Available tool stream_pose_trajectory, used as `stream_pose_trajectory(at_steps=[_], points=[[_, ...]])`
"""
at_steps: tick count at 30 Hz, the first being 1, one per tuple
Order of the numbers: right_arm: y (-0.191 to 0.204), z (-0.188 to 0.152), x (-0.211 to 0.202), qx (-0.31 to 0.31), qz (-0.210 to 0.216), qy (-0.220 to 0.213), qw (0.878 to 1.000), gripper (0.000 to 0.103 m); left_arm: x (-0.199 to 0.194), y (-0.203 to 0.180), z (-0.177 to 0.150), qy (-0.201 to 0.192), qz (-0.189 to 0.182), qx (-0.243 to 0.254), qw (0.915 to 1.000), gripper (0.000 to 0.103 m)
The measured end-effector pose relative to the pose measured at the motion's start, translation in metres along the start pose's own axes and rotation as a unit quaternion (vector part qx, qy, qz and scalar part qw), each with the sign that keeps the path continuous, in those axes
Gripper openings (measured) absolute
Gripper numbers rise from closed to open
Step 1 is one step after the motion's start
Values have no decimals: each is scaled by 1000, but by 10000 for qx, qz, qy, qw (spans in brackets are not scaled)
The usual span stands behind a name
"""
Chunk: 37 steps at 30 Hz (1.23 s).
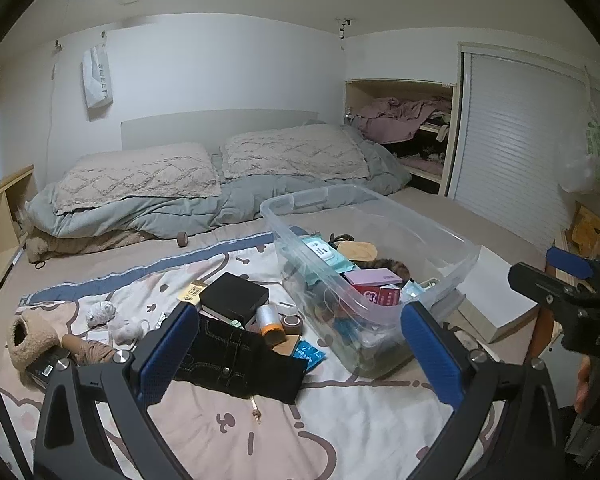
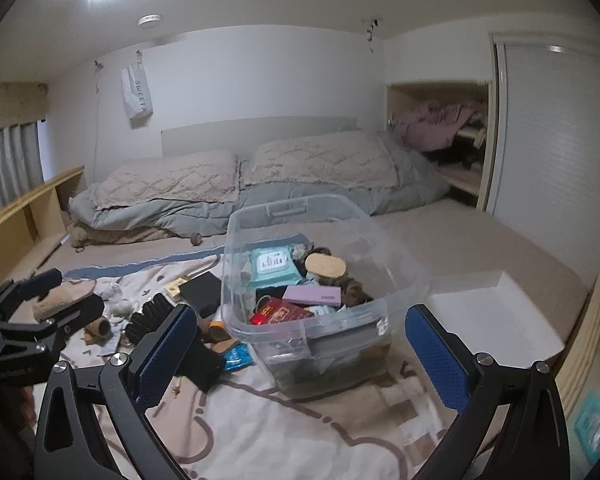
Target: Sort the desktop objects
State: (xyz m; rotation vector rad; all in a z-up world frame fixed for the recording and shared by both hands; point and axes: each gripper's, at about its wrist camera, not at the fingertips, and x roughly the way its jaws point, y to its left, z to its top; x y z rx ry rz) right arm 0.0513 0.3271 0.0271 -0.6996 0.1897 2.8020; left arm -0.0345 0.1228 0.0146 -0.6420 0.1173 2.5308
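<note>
A clear plastic bin [image 1: 452, 264] [image 2: 400, 296] stands on the patterned blanket and holds a wipes pack [image 2: 270, 266], a pink box [image 2: 312, 295], a red box [image 2: 278, 314] and other items. Loose things lie left of it: a black box [image 1: 234, 295], a black denim pouch [image 1: 240, 356], a small clear bottle with an orange cap [image 1: 270, 324] and a brown plush toy [image 1: 36, 336]. My left gripper [image 1: 300, 356] is open and empty above the pouch. My right gripper [image 2: 302, 356] is open and empty in front of the bin.
A white lid or tray [image 2: 492, 312] lies right of the bin. Pillows [image 1: 292, 152] and a grey duvet lie at the bed's head. A wooden shelf [image 2: 28, 216] runs along the left, a closet with a shutter door [image 1: 512, 140] at the right.
</note>
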Motion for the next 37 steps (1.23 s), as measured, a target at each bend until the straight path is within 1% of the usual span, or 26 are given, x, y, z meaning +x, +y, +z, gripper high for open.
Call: stream_pose_trajectory(at_steps=[3,12,37], points=[[-1,-2,2,37,-6,56,10000,103,1,-1,-1,8,20,45,10000,102],[9,-4,-1,-264,-122,27,9996,103,6,6,0,103,65,-125,9998,102],[8,-3,-2,-259,-166,61,9995,103,8,7,-2,158,62,-134,9998,102]])
